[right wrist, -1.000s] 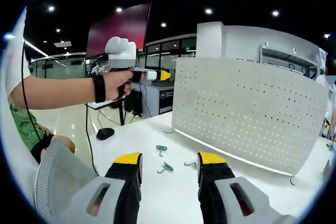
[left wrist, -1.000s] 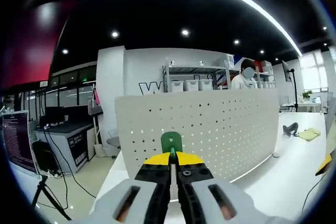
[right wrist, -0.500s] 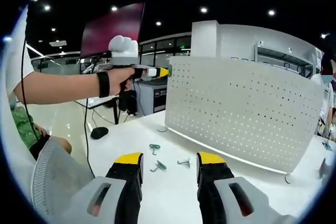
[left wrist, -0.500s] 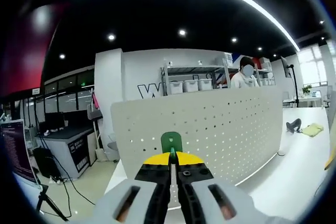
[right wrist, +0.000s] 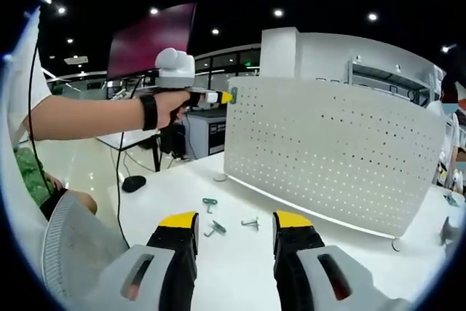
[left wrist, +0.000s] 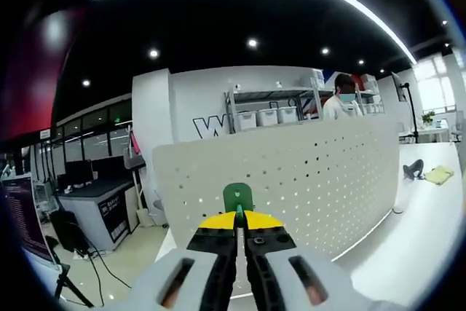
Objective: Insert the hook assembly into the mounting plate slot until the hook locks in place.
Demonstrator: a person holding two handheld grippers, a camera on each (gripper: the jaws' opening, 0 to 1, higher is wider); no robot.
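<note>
A white perforated mounting plate (left wrist: 291, 180) (right wrist: 328, 158) stands upright on the white table (right wrist: 240, 267). My left gripper (left wrist: 237, 218) is shut on a green hook (left wrist: 237, 197), held just in front of the plate's left part. In the right gripper view that same left gripper (right wrist: 222, 97) is held by a person's hand (right wrist: 164, 107) at the plate's upper left edge, with the green hook (right wrist: 233, 95) at its tip. My right gripper (right wrist: 234, 222) stands open low over the table with nothing between its jaws. Three loose hooks (right wrist: 215, 228) lie on the table before the plate.
A person's forearm (right wrist: 87, 118) reaches in from the left. A black mouse (right wrist: 133, 183) lies near the table's left edge. Desks, monitors and a tripod (left wrist: 65, 289) stand at the left, and a shelf with bins (left wrist: 269, 111) and a person (left wrist: 342, 103) behind the plate.
The left gripper with the hook has come closer to the plate's upper left edge. The right gripper view has drifted slightly; the loose hooks lie as before.
</note>
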